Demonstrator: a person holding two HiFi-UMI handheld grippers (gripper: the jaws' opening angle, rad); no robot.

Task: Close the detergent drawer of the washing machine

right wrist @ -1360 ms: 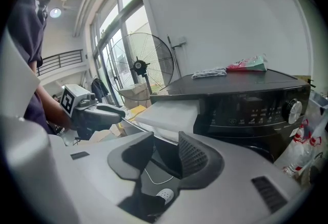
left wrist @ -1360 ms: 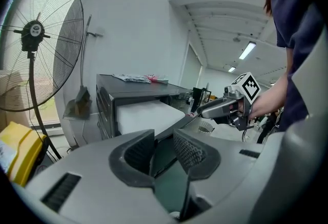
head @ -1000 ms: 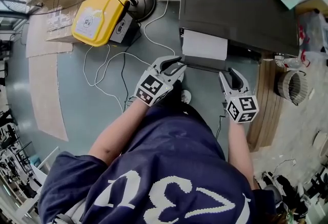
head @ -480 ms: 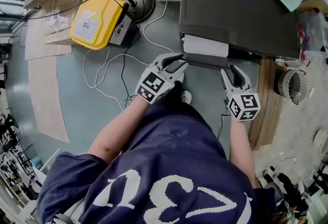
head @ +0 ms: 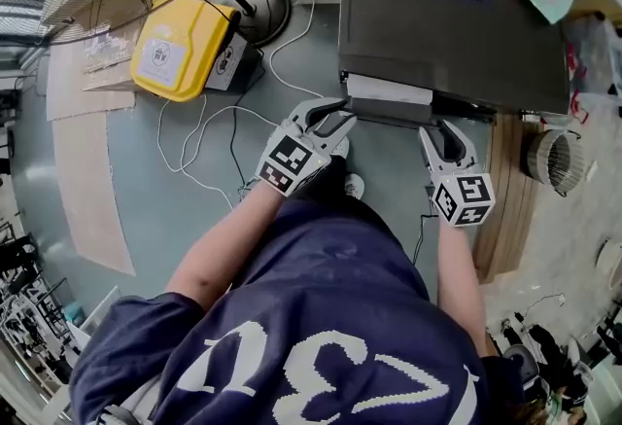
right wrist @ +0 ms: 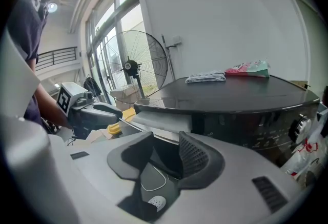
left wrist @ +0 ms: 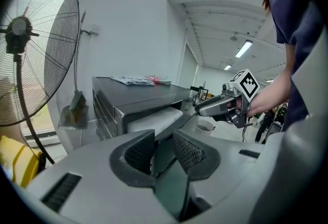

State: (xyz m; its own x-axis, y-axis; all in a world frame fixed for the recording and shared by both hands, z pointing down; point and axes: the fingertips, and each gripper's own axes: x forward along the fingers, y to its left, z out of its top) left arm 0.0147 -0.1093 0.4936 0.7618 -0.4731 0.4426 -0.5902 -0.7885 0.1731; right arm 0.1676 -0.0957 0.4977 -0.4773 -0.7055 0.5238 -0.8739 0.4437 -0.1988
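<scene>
**Drawer closing: both grippers at the front panel**

Detergent drawer (head: 389, 88) is at the upper left corner of the washing machine (head: 457, 15) front, just under the machine's top. It stands partly out, with its white body showing. Its dark front panel (head: 389, 112) faces the person.

Left gripper (head: 337, 114) is at the panel's left end and right gripper (head: 439, 129) at its right end. Both have their jaws spread and pinch nothing. In each gripper view the dark panel shows through the gap, just ahead of the jaws. Whether the tips touch the panel cannot be confirmed.

Handling (judgement): rigid moulded plastic, light, running on guides, so a modest push should slide it. It needs no pinch. Press flat on the front panel at both ends evenly, or it may skew and bind.

Orientation: the slide axis runs level into the machine, with the outer end pointing at the person. The panel's long axis runs across the machine front, from one gripper to the other.
</scene>
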